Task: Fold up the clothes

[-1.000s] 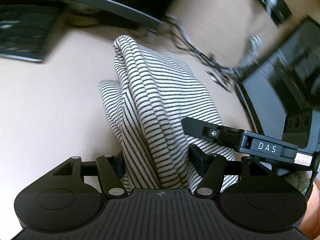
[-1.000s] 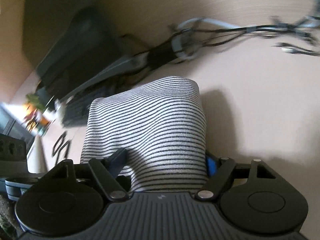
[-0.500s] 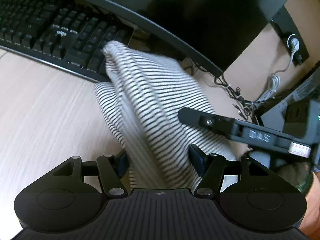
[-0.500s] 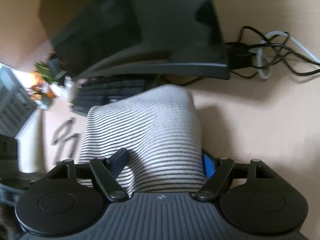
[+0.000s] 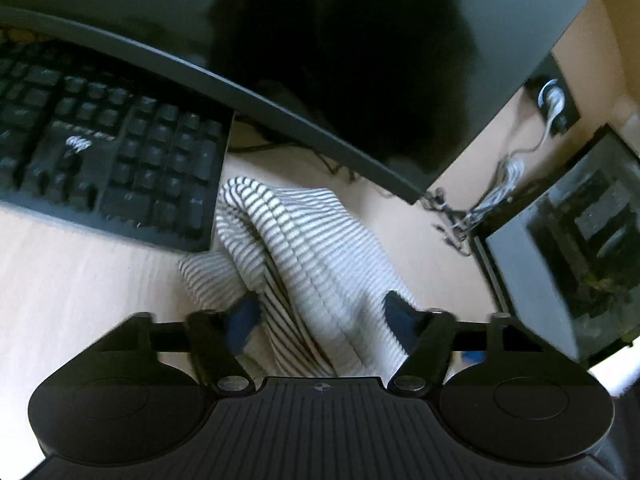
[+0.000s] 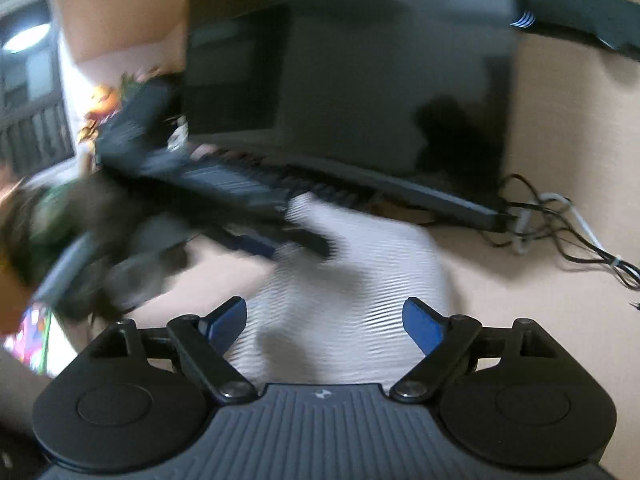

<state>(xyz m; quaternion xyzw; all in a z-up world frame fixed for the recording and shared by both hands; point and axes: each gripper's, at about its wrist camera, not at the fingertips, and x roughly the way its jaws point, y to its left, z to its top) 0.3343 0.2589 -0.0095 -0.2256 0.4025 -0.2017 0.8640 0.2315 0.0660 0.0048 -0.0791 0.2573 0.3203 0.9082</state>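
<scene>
garment: striped cloth [image 5: 320, 248], white with dark stripes, bunched in a loose ridge at centre of left view, lower end running down between the fingers; blurred pale mass at centre of right view [image 6: 360, 280]
placement reason: likely bunched up because both ends gathered toward the middle for a fold; judged mid-fold, not flat yet
left gripper [image 5: 320, 316]: jaws closing, cloth between the pads, right pad against fabric, left pad at the fold edge; looks like a grip on the cloth
right gripper [image 6: 324, 320]: jaws opening, wide apart, cloth between but pads clear of it; likely letting go
desk [image 5: 80, 280]: light wood, bears the cloth
keyboard [image 5: 112, 152]: upper left of left view, corner touching or just beside the cloth top; snag risk
monitor [image 5: 360, 60]: dark, across top, behind the cloth
cables [image 6: 560, 232]: right edge of right view, apart from the cloth
containers: dark box-like case [image 5: 580, 260] at right of left view, contents too dim to tell; no basket or bin seen
blur: right view smeared, left side unreadable
</scene>
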